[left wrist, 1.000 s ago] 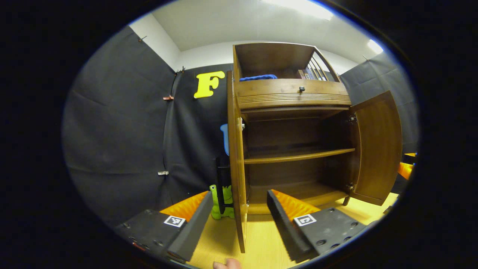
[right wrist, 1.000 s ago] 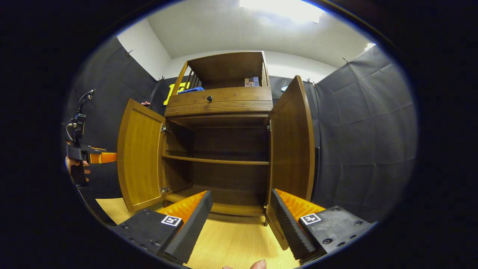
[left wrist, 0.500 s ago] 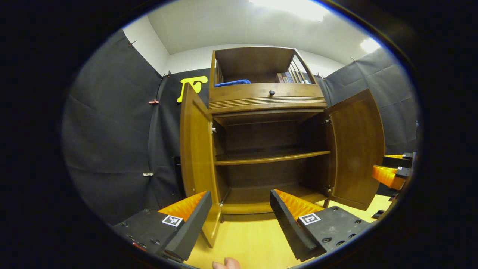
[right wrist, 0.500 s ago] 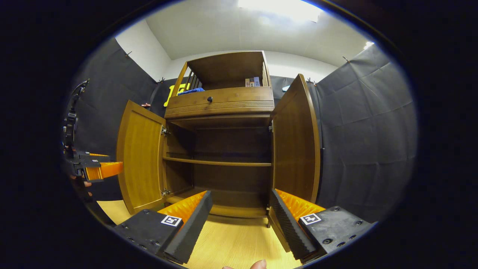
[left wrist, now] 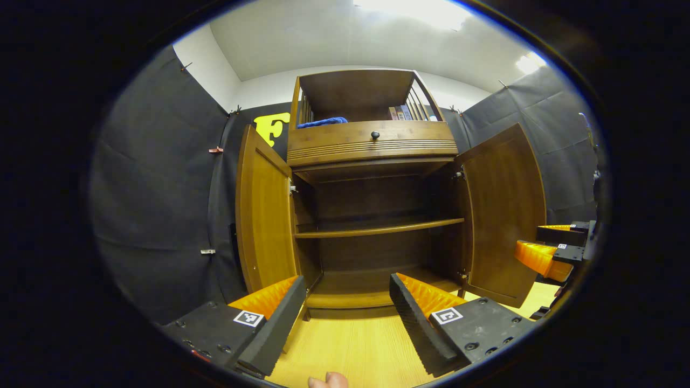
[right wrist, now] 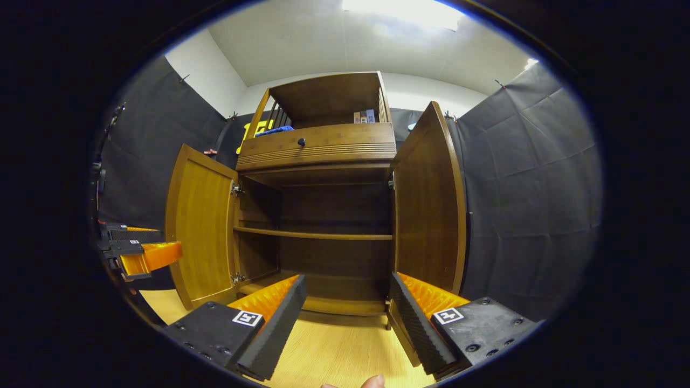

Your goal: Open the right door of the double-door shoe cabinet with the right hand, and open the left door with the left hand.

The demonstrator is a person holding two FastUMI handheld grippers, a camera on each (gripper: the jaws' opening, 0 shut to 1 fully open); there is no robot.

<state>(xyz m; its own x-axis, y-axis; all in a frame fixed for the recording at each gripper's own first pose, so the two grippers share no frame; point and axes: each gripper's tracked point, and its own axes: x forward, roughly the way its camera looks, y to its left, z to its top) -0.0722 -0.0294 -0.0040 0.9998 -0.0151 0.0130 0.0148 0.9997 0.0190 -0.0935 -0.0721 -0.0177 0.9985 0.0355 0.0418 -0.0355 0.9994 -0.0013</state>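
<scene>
Since the earlier frame, the left gripper [left wrist: 345, 318] has swung from edge-on with the left door [left wrist: 264, 215] to face the shoe cabinet [left wrist: 372, 145] squarely. Both doors stand open ahead of the jaws; the right door [right wrist: 428, 205] lies just beyond the right gripper [right wrist: 347, 318]. Both jaws are wide and empty. Judged: opening is complete; next, withdraw clear.

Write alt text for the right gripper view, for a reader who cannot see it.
A wooden shoe cabinet stands with its left door and right door swung open, showing bare shelves. The right gripper hangs open before it, holding nothing; the left gripper shows beside the left door.
</scene>
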